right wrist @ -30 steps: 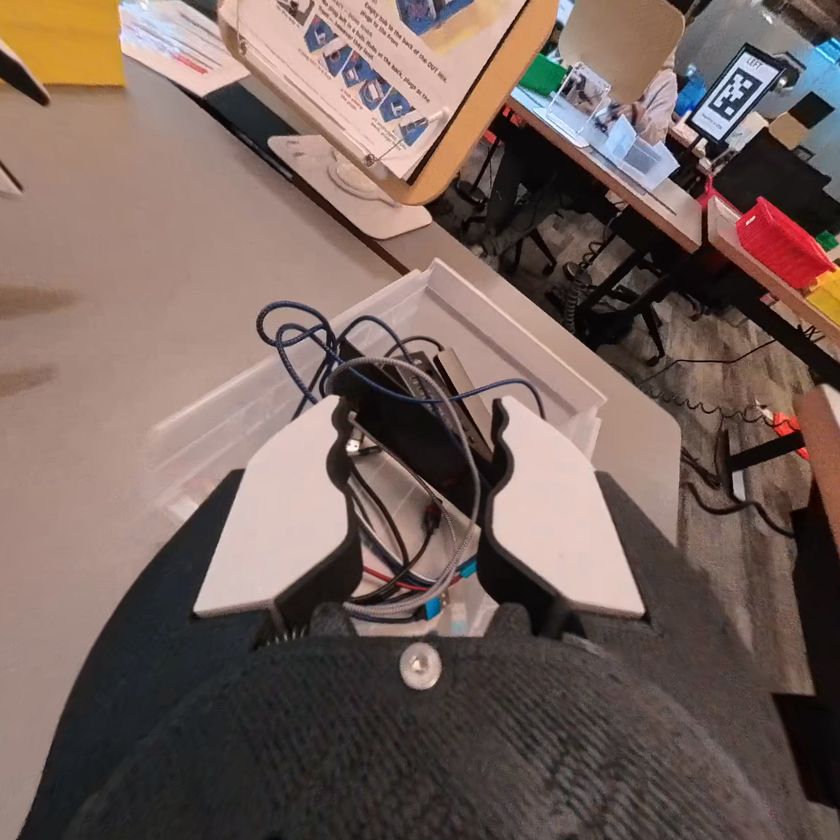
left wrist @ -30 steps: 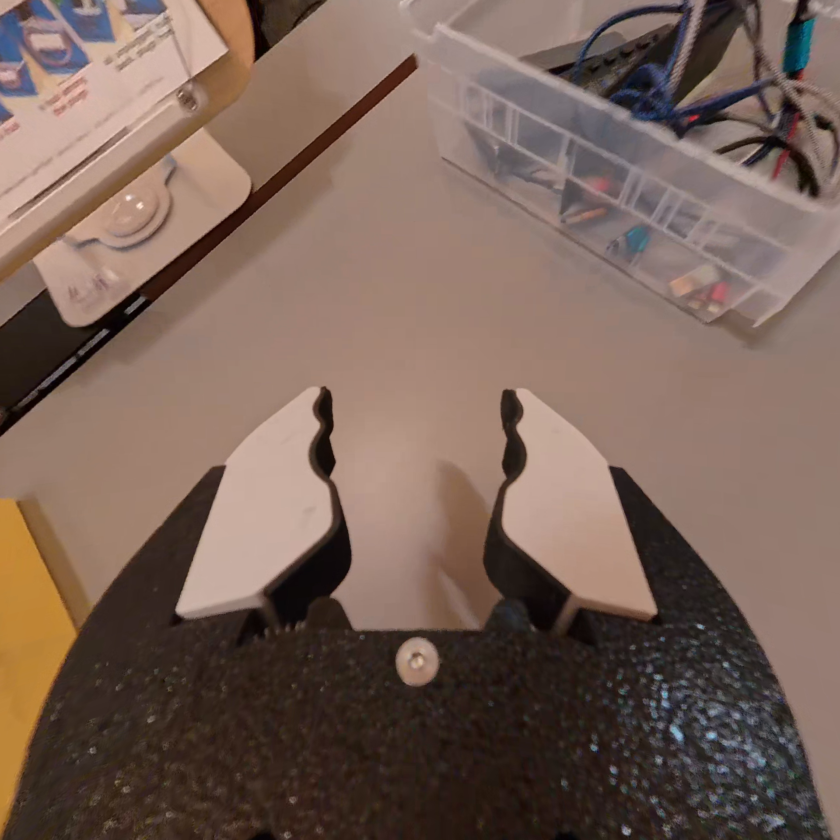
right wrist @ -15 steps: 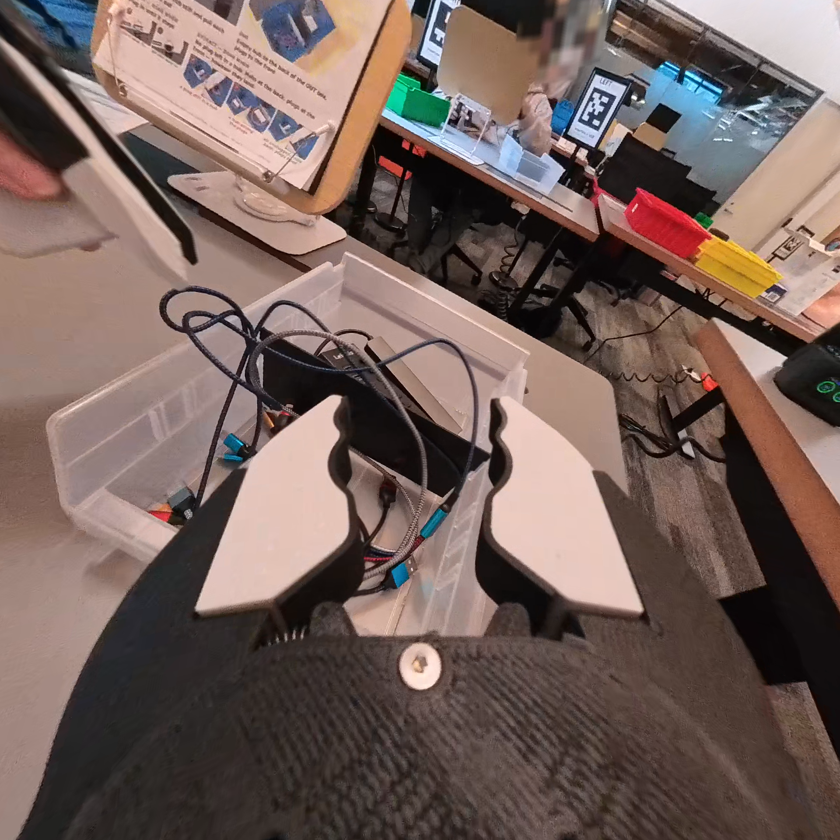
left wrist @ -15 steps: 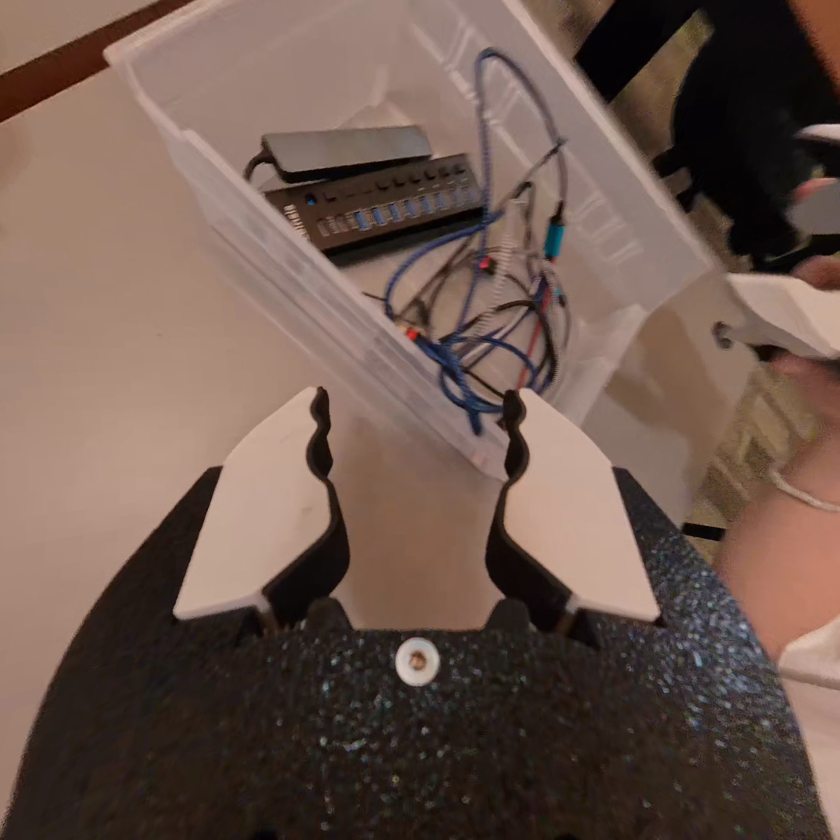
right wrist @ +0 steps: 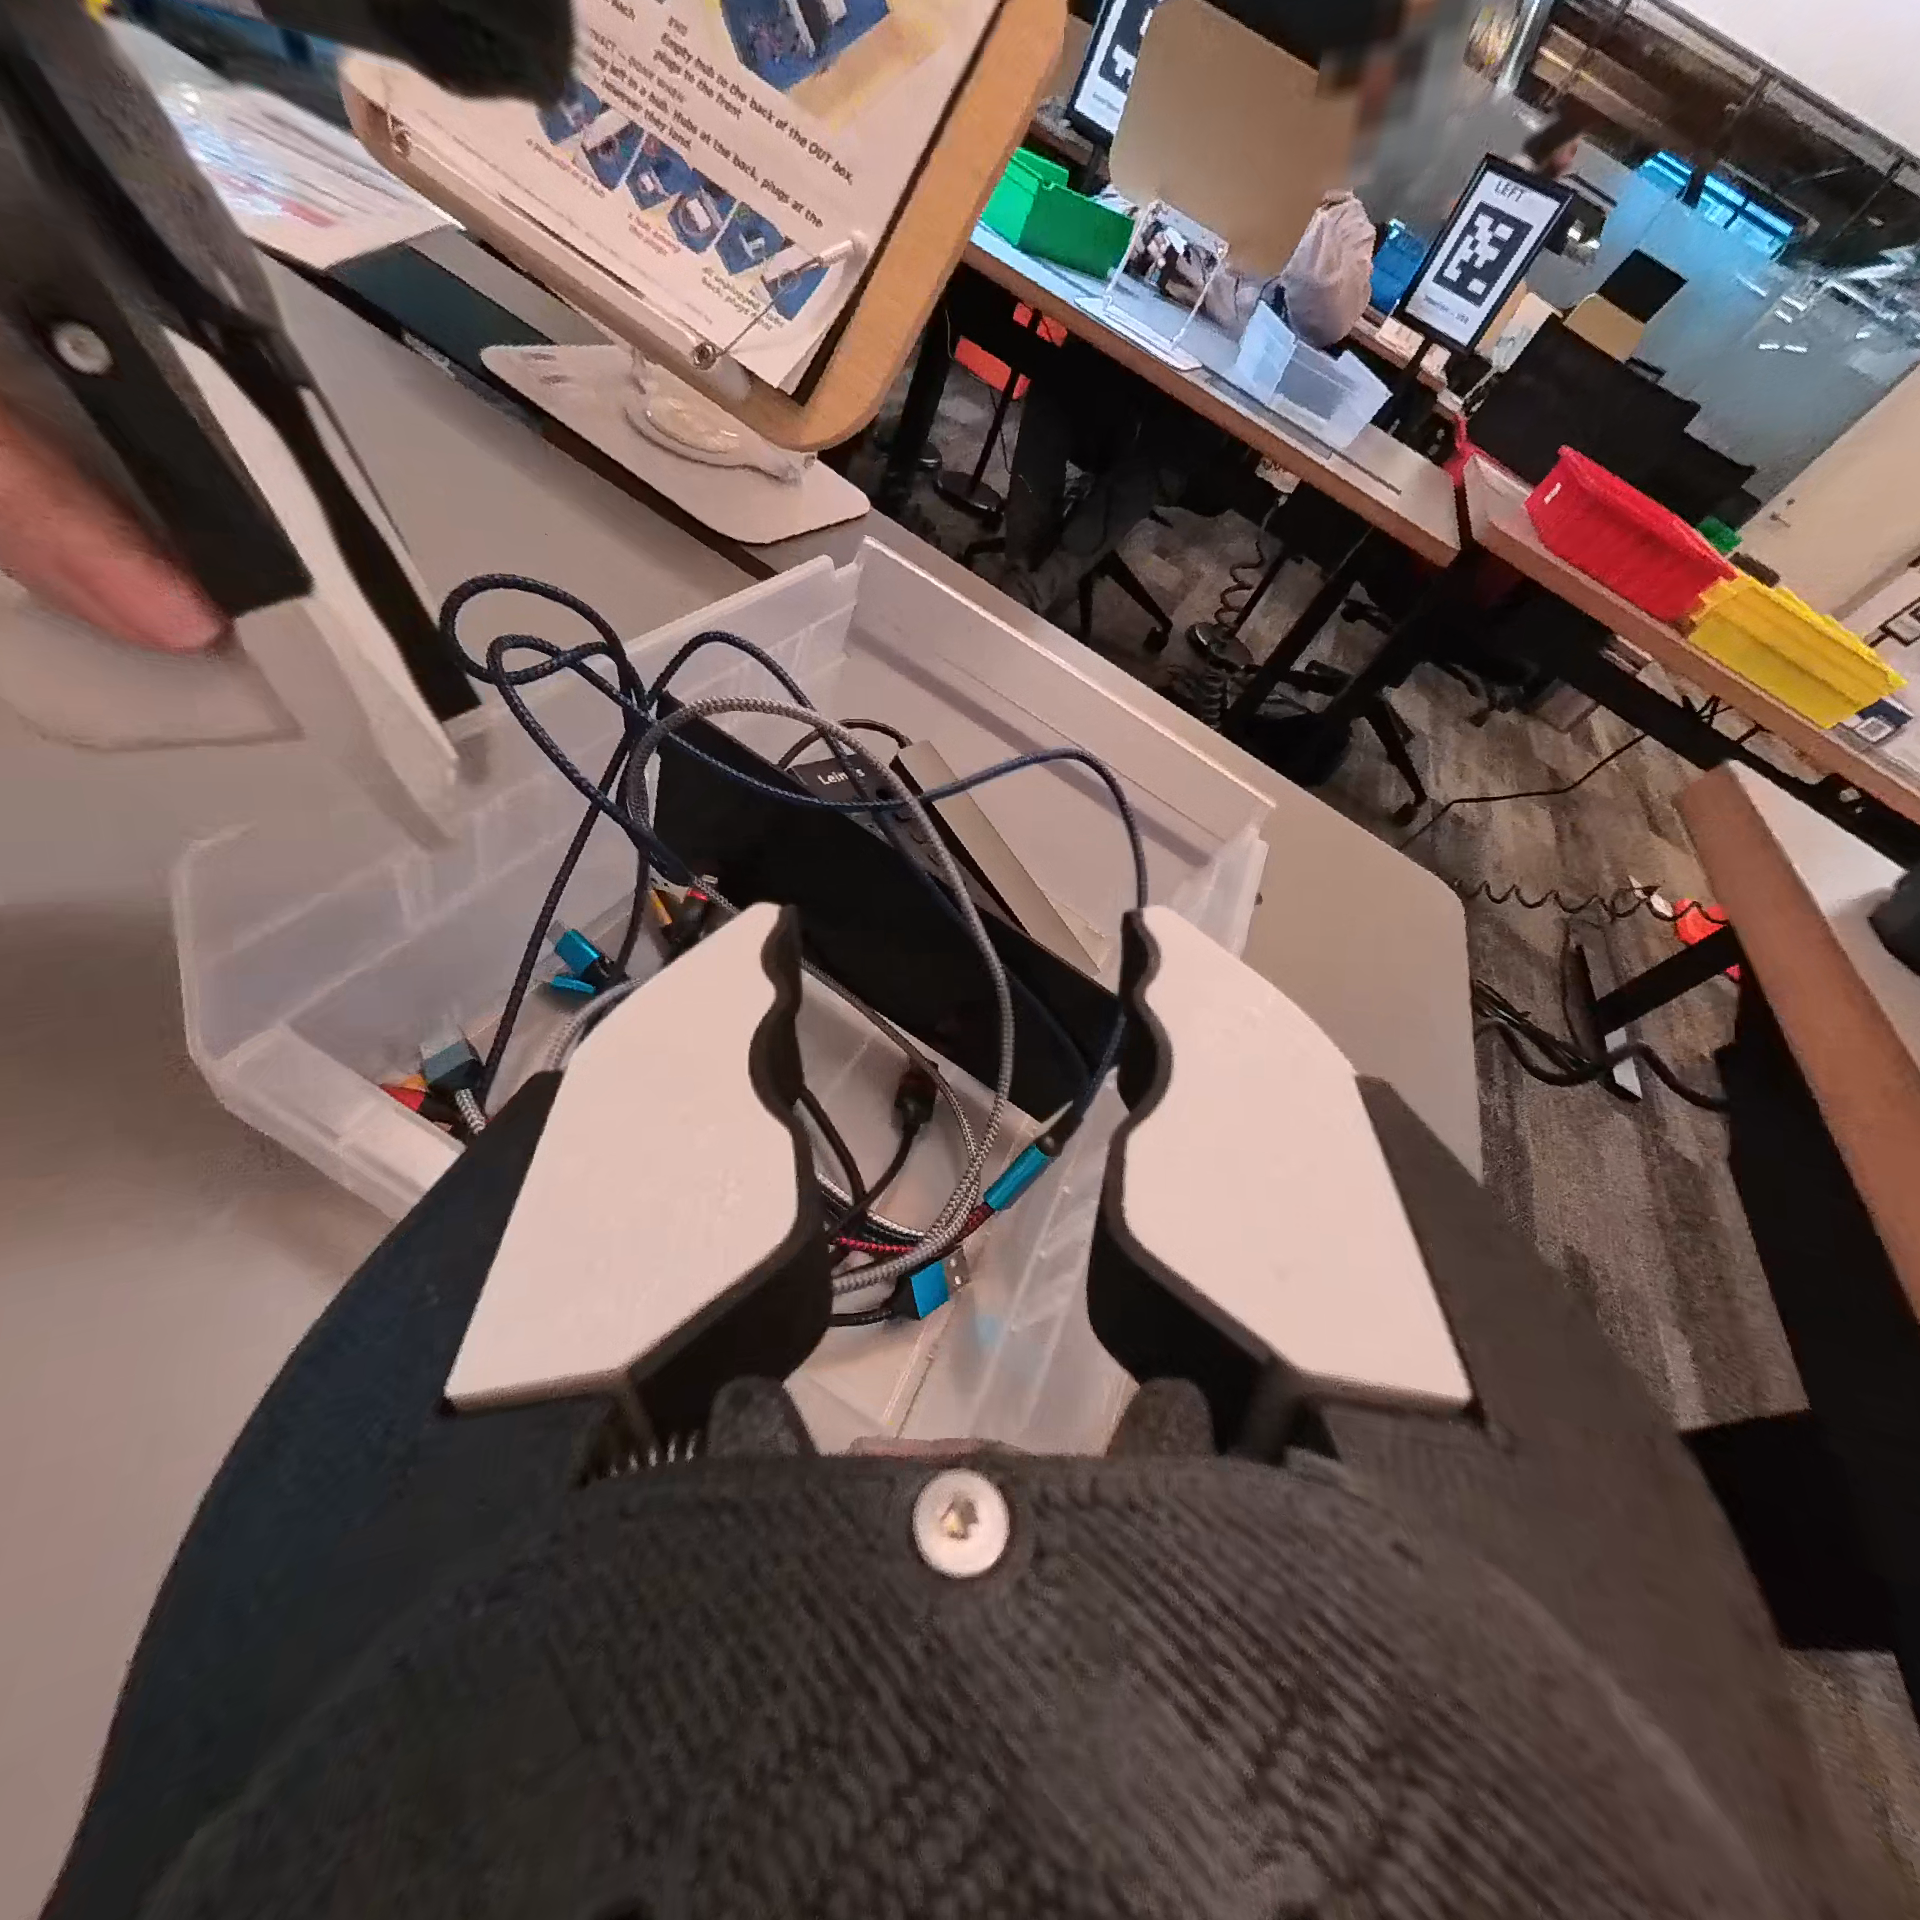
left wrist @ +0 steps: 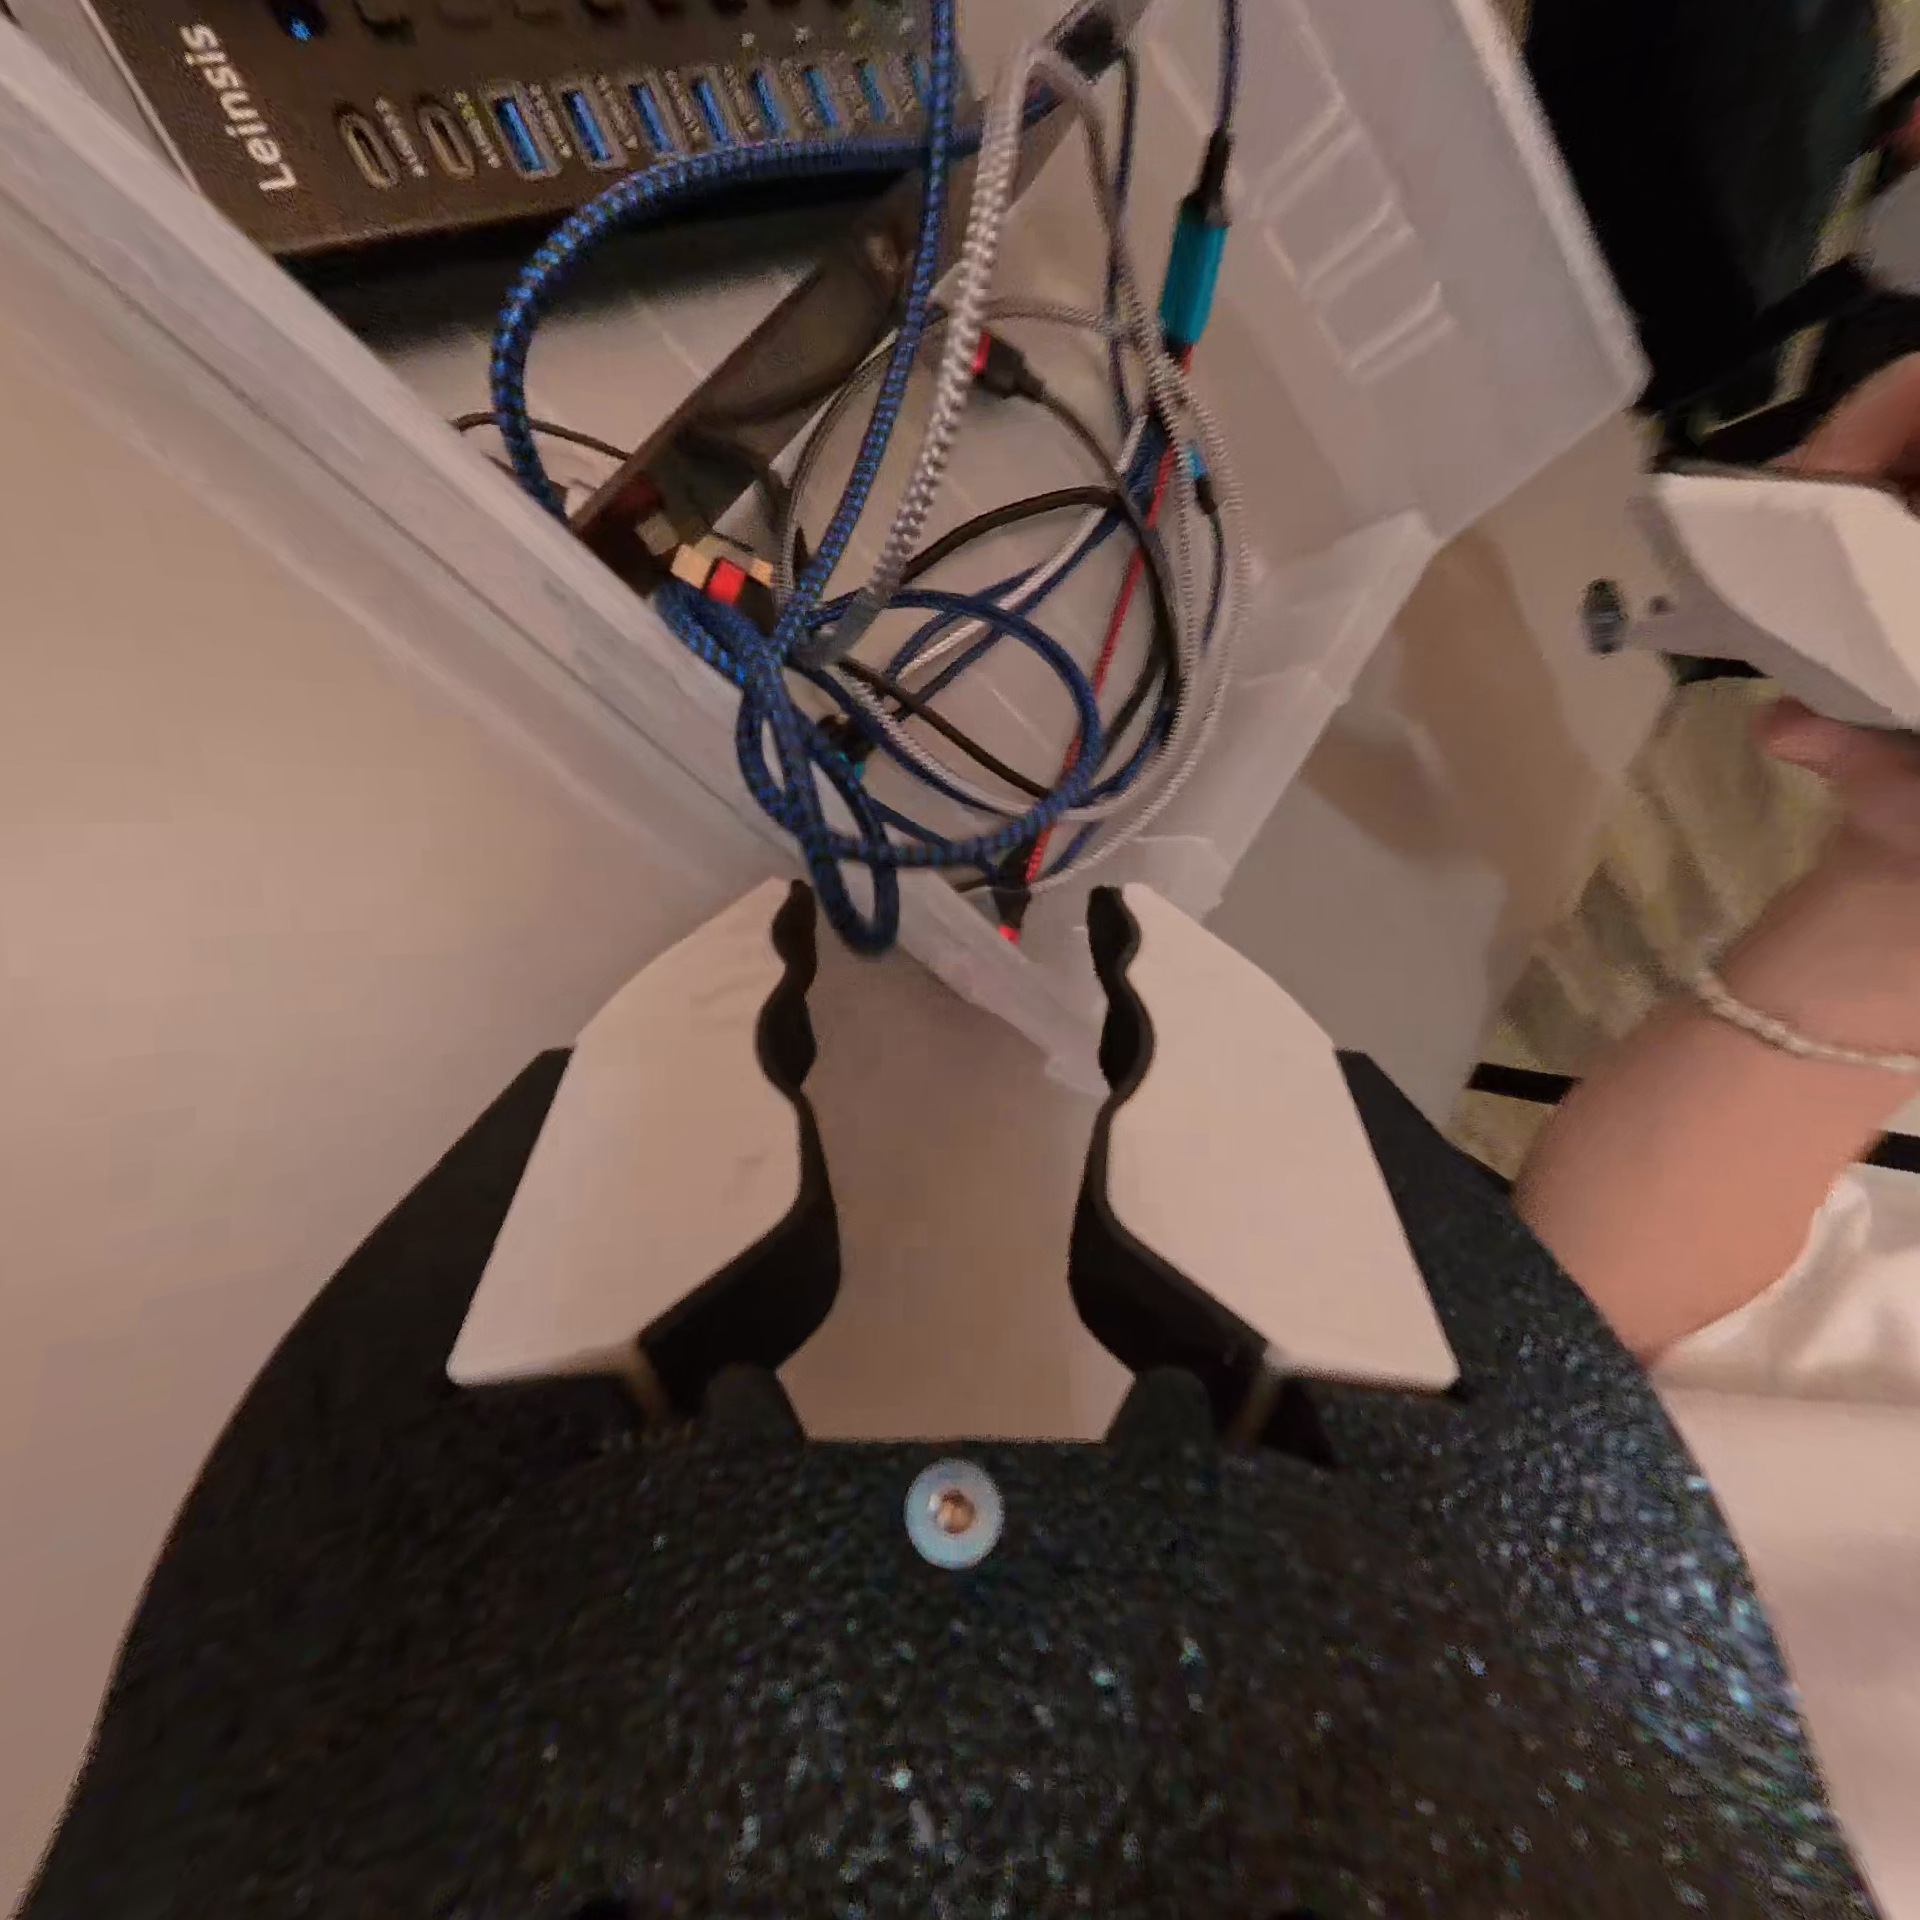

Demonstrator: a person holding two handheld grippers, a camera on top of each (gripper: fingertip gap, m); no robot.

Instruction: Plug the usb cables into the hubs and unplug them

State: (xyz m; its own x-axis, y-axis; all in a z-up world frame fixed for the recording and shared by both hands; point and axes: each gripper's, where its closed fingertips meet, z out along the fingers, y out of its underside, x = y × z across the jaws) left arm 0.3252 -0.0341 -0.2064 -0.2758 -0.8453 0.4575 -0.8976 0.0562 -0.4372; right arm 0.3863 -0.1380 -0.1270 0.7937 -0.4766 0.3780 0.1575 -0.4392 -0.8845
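Note:
A clear plastic bin (left wrist: pixel 312 447) sits on the grey table. It holds a black USB hub (left wrist: pixel 520 114) and a tangle of USB cables (left wrist: pixel 935 644). A blue braided cable loop (left wrist: pixel 862 914) hangs over the bin's near wall, between the tips of my left gripper (left wrist: pixel 948 914), which is open and empty. My right gripper (right wrist: pixel 961 935) is open and empty above the bin (right wrist: pixel 312 987), over the black hub (right wrist: pixel 831 842), a silver hub (right wrist: pixel 997 831) and a blue USB plug (right wrist: pixel 940 1283). The left gripper (right wrist: pixel 343 623) shows at the bin's far left corner.
A wooden document stand (right wrist: pixel 914 260) with an instruction sheet stands behind the bin. The table edge and floor (right wrist: pixel 1558 1143) lie right of the bin. Other desks carry green, red (right wrist: pixel 1621 530) and yellow bins. The right gripper (left wrist: pixel 1787 592) and a hand show beyond the bin.
My left gripper has swung from the bare table to the bin and come close to its wall, with its fingers somewhat narrower. My right gripper has lifted and tilted a little over the bin.

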